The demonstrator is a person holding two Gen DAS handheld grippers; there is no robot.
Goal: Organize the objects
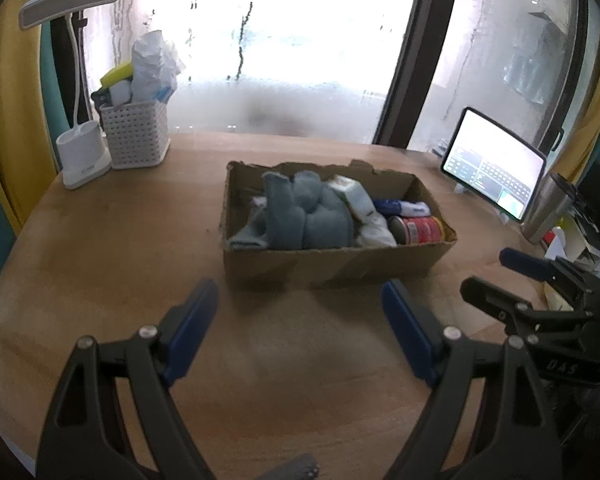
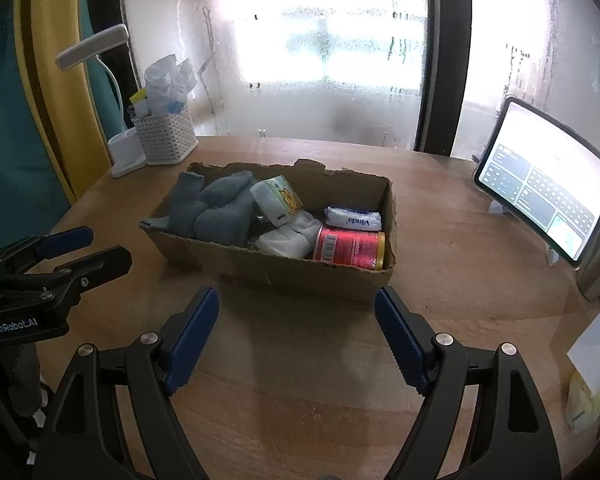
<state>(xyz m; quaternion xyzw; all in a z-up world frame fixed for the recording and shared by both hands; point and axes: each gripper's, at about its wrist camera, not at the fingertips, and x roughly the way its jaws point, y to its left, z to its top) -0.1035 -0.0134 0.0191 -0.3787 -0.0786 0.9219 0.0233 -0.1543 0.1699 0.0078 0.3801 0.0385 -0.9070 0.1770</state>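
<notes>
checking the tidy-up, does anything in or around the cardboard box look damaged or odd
The brown cardboard box has a torn, jagged back rim. Inside, the red metal can lies on its side and the grey-blue cloths are heaped loosely. Nothing looks spilled.

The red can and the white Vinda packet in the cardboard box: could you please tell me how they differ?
The red can is a rigid cylinder with a barcode, lying on its side against the near wall of the cardboard box. The white Vinda packet is soft, smaller and flatter, with blue lettering, and lies just behind the can, farther from the camera. Both lie lengthwise at the box's right end.
</notes>
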